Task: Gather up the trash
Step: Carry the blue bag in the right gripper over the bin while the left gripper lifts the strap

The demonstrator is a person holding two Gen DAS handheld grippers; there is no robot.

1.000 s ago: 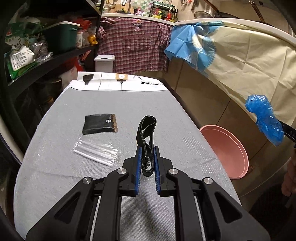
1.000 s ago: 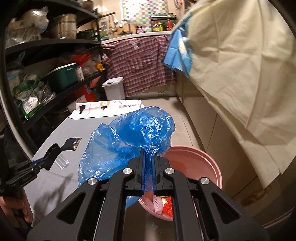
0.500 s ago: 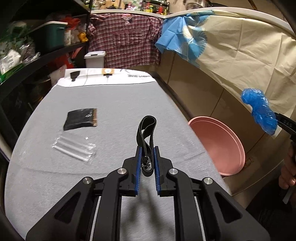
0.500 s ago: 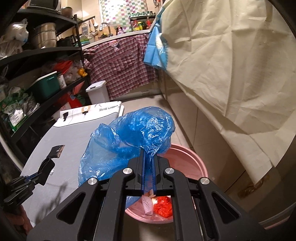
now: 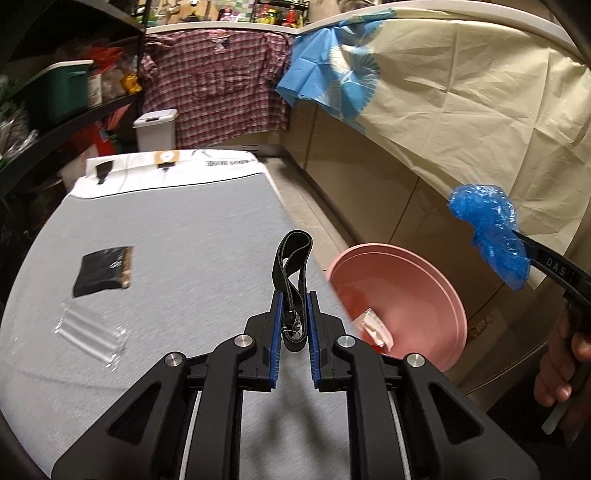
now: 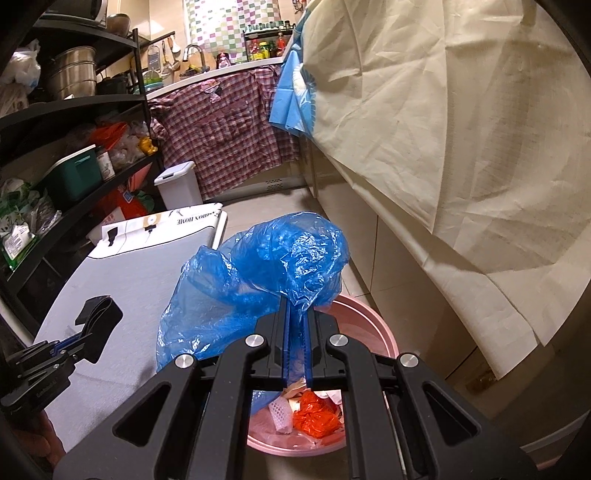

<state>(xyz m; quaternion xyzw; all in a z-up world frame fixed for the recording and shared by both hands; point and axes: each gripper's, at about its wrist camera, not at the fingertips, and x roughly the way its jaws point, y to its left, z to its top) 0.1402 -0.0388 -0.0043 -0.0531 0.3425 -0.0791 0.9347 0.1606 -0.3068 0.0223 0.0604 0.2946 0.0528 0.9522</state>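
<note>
Some trash already lies in the pink basin (image 6: pixel 384 332); the right tongs (image 6: pixel 297 354) pinch a blue plastic bag (image 6: pixel 266 280) above it, the left tongs (image 5: pixel 293 328) clamp a black strap (image 5: pixel 291 258), while a black packet (image 5: pixel 103 271) and a clear wrapper (image 5: pixel 90 330) wait near the tabletop's (image 5: pixel 192 229) left edge.

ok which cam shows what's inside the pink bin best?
Right wrist: it looks down into the pink bin and shows the orange wrapper and white scraps. Left wrist sees the bin side-on, with only a paper scrap visible.

Dark shelving (image 6: pixel 70 110), checkered wall tiles (image 6: pixel 229 26), tiled floor (image 6: pixel 258 210)
</note>
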